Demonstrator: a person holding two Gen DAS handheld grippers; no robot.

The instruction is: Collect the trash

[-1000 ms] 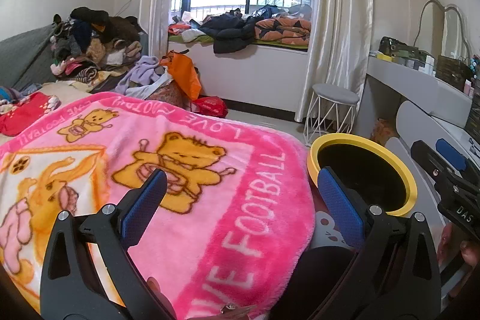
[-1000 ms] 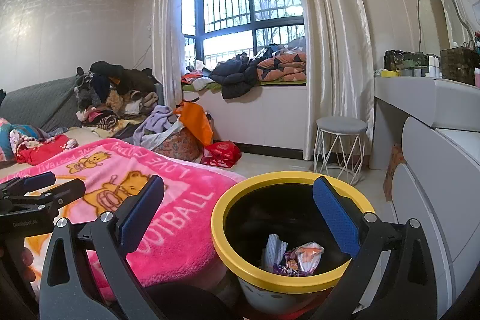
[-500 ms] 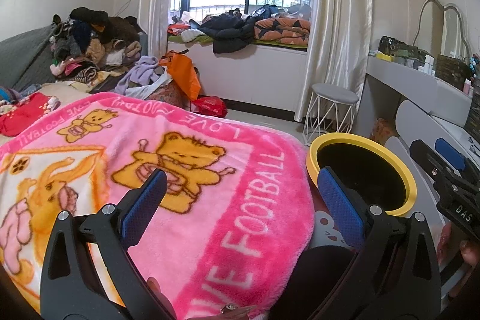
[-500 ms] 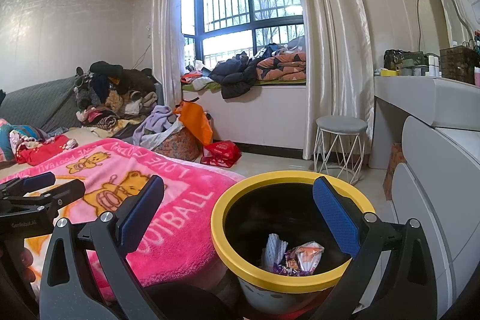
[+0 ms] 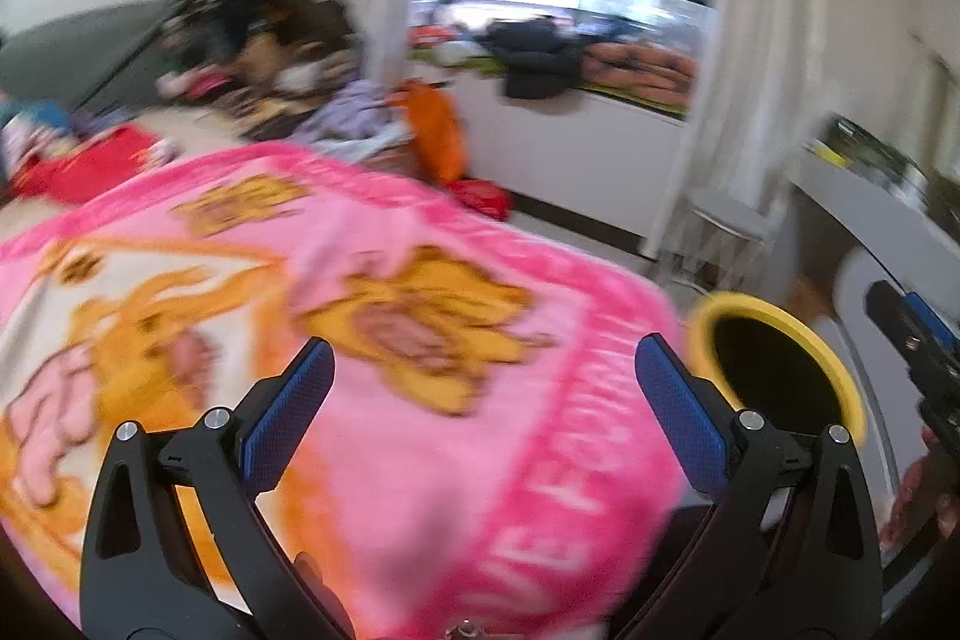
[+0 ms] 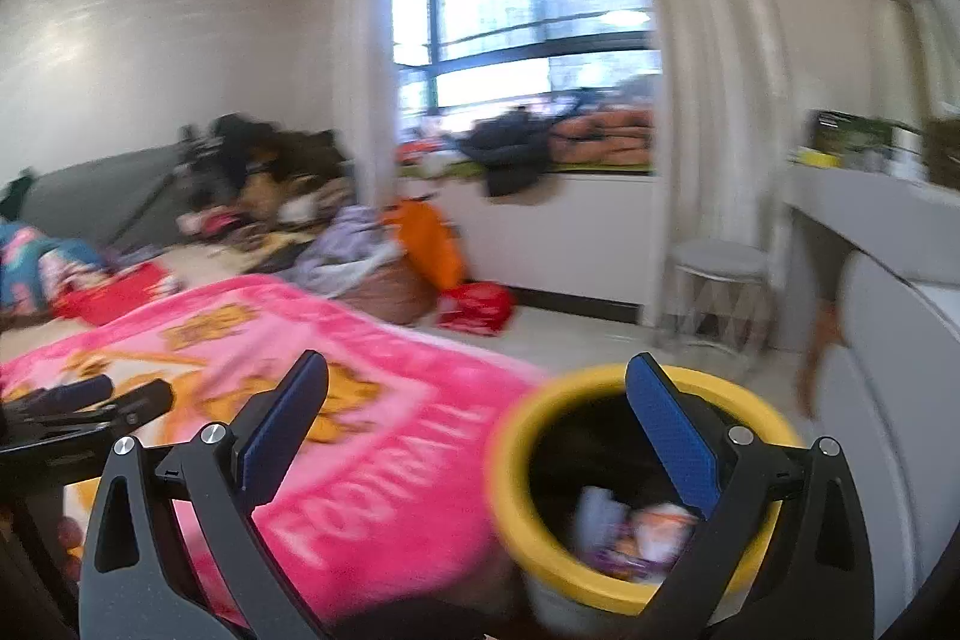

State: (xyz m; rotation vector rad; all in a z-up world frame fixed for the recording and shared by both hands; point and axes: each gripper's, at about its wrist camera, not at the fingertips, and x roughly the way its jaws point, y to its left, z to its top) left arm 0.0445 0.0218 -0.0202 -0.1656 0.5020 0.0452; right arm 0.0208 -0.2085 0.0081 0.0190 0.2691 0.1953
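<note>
Our left gripper (image 5: 483,397) is spread wide with nothing between its blue pads (image 5: 287,415); it hangs over the pink blanket (image 5: 420,400) that covers the bed. The blanket shows orange cartoon animals and white lettering, smeared by motion blur. Our right gripper (image 6: 474,424) is likewise spread and empty, its right pad in line with the yellow rim of the trash bin (image 6: 516,538).

The trash bin stands on the floor just beside the blanket's edge, at its right side. In the right wrist view we look down into its dark inside, where crumpled wrappers (image 6: 630,532) lie at the bottom, white and orange with some purple; the blur keeps us from telling more. In the left wrist view the same bin (image 5: 852,388) sits at the lower right, and the tip of our right gripper (image 5: 912,334) shows past it at the frame's right edge.

Farther out, an orange bag (image 6: 429,244) and a red bag (image 6: 477,307) lie on the floor near the low window ledge, which carries dark and orange clothes (image 6: 540,142). A pile of clothes (image 6: 264,178) sits on the far side of the bed. A small round stool (image 6: 717,265) stands by the white curtain, beside the white counter (image 6: 870,214) along the right wall.
</note>
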